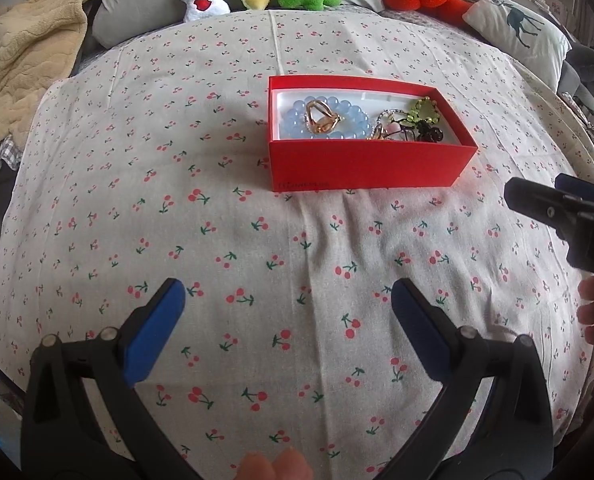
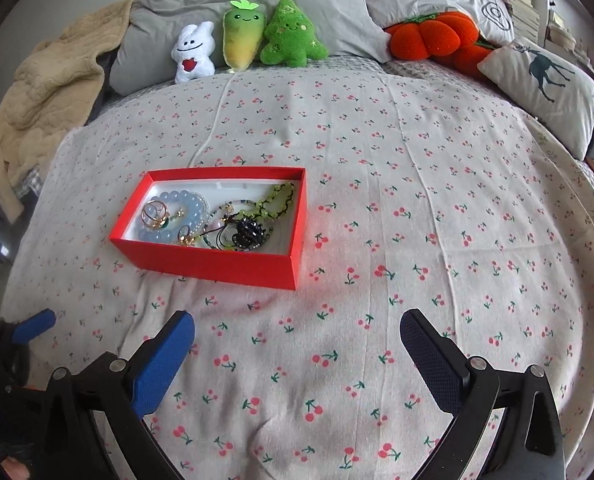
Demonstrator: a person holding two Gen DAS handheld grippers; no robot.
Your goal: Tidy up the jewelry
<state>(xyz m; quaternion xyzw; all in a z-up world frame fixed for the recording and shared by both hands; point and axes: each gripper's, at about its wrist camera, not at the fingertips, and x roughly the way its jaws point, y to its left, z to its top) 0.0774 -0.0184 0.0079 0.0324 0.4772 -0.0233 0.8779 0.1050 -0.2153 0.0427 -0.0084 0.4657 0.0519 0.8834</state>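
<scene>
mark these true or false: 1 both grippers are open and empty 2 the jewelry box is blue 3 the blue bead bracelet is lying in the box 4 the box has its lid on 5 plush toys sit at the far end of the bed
1. True: the left gripper and right gripper are both open, holding nothing.
2. False: the box is red.
3. True: the blue bead bracelet lies inside it.
4. False: the box is open, jewelry showing.
5. True: plush toys line the far end, by the pillows.

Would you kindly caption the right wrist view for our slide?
Open right gripper hovers over cherry-print bedsheet near red box of jewelry.
</scene>
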